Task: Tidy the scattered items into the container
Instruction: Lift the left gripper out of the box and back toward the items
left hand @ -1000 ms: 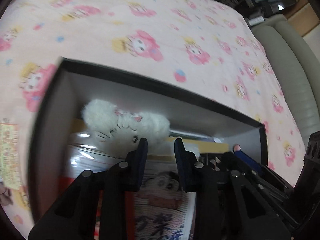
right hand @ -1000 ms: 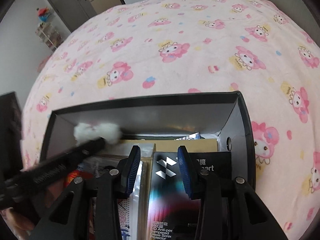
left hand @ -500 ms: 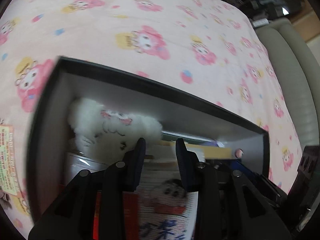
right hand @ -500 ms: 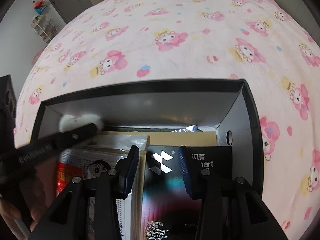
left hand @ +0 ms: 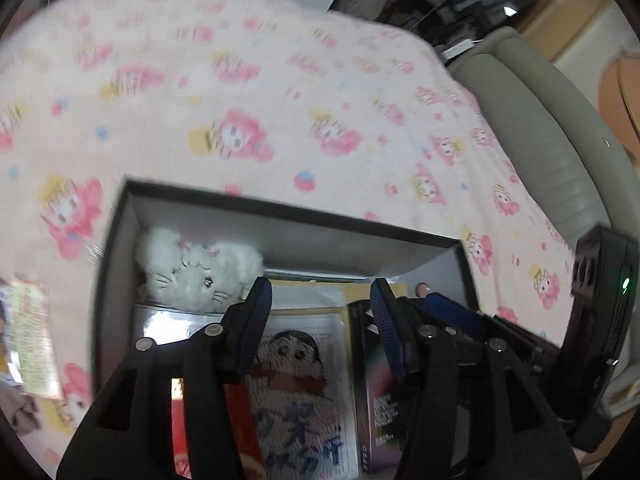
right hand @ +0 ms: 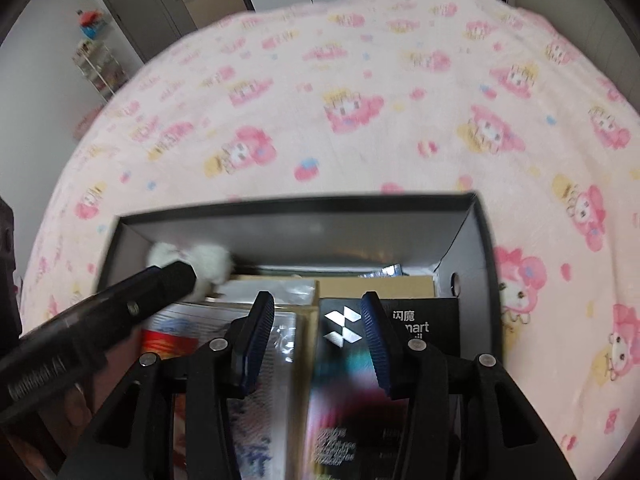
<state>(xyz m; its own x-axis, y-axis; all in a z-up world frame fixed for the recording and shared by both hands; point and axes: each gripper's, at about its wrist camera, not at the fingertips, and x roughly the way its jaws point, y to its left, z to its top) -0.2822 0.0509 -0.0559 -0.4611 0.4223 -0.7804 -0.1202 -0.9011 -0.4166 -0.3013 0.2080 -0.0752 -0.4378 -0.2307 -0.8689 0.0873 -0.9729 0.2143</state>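
A: Two grippers over the black box (right hand: pixel 476 240), both with jaws opening. The left gripper (left hand: pixel 320 312) has nothing between its blue pads; it hangs above a cartoon-printed packet (left hand: pixel 296 364). The right gripper (right hand: pixel 318 328) hangs above the dark carton (right hand: pixel 416 320), pads not pressing on it, as far as the blur allows.

B: Location of the task items?

A: The white plush cat (left hand: pixel 196 270) sits in the far left corner of the box, against the wall. The packets and the carton lie flat beside it. One printed packet (left hand: pixel 28 336) is outside the box on the pink blanket (left hand: pixel 280 100), at the left edge of the left view.

B: Handling?

A: Judgement only. The plush looks soft and light and should squash under the pads; take it across the body, not the fur tips. The outside packet looks like thin, glossy film, probably slippery and limp; pinch an edge or the sealed end. The carton looks stiff; grip it across its narrow sides.

B: Risks?

A: The film may slide out of the grip.
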